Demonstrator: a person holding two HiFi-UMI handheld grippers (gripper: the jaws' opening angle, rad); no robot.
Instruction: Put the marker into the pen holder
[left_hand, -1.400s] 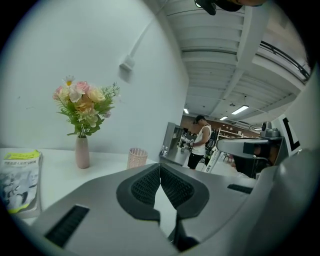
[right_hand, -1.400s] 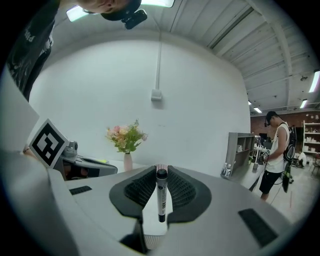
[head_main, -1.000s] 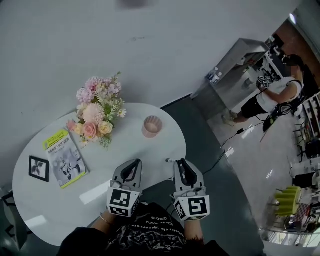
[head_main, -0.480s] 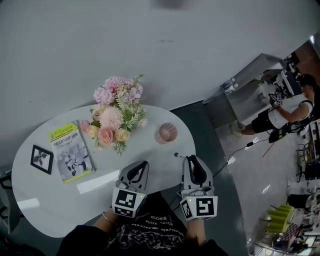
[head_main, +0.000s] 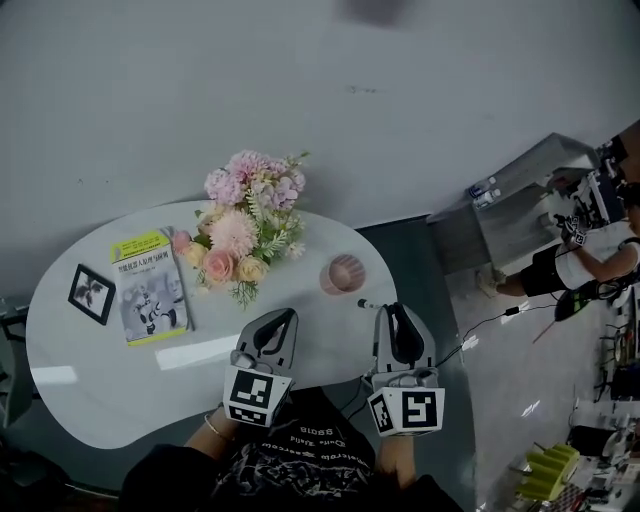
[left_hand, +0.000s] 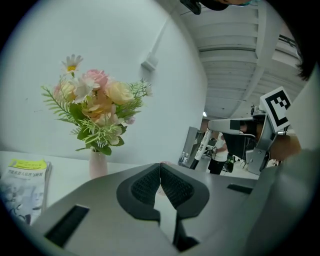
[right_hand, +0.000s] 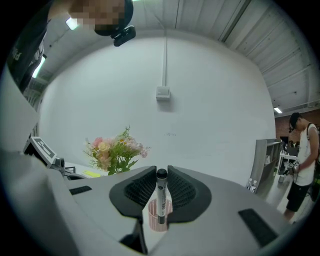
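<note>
The pink mesh pen holder (head_main: 343, 273) stands on the white round table (head_main: 90, 370), just right of the flower vase. My right gripper (head_main: 394, 312) is shut on a black-and-white marker (right_hand: 161, 194), whose tip (head_main: 364, 304) sticks out to the left toward the holder. In the right gripper view the marker stands upright between the pads, with the pen holder (right_hand: 156, 219) just beyond and below it. My left gripper (head_main: 287, 317) hovers over the table's near edge. Its jaws (left_hand: 160, 168) are shut with nothing between them.
A bouquet of pink and cream flowers (head_main: 248, 222) stands mid-table, also seen in the left gripper view (left_hand: 95, 107). A booklet (head_main: 150, 296) and a small photo frame (head_main: 91, 293) lie to the left. A grey cabinet (head_main: 520, 200) and a person (head_main: 590, 262) are off to the right.
The head view has swung, so the table sits further right in it. My right gripper with the marker has come closer to the pen holder. Both grippers keep their grip state.
</note>
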